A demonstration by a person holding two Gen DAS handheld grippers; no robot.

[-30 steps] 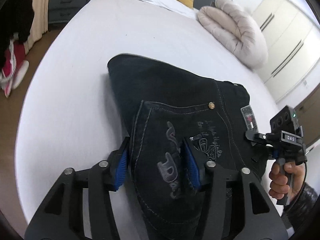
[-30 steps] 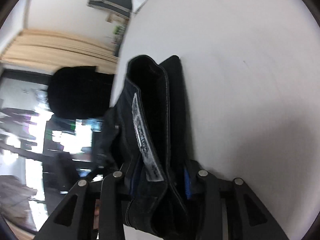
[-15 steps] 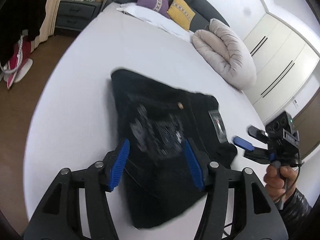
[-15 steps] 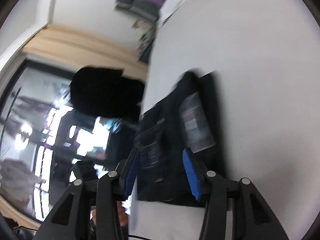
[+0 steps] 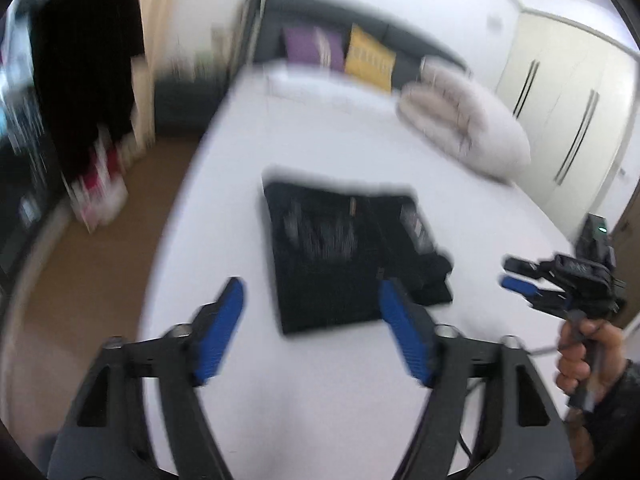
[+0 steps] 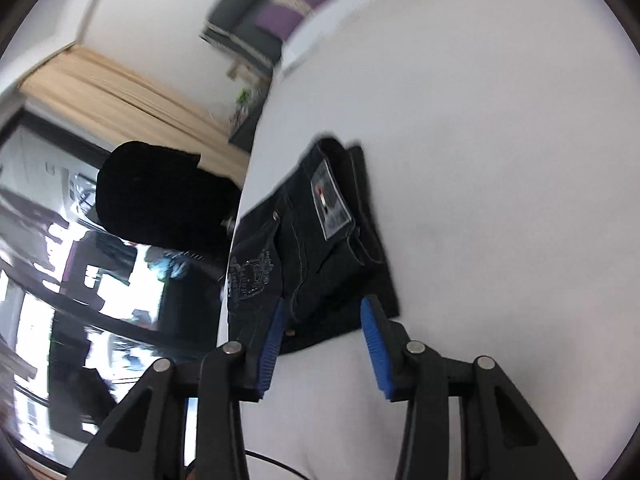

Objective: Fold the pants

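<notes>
Dark denim pants (image 5: 344,252) lie folded in a compact rectangle on the white bed (image 5: 320,400), with a grey label patch near one edge. They also show in the right wrist view (image 6: 316,248), label up. My left gripper (image 5: 312,304) is open and empty, raised above the bed just short of the pants. My right gripper (image 6: 324,320) is open and empty, close to the pants' near edge; it also shows in the left wrist view (image 5: 520,276), held in a hand to the right of the pants.
A rolled beige duvet (image 5: 464,120) lies at the bed's far right. Purple and yellow cushions (image 5: 340,52) lean on the dark headboard. White wardrobes (image 5: 568,100) stand on the right. Brown floor (image 5: 92,272) and dark hanging clothes (image 5: 84,72) lie left of the bed.
Both grippers let go of the pants and pulled back and up. The pants now lie flat and folded on the bed. The left view is motion-blurred.
</notes>
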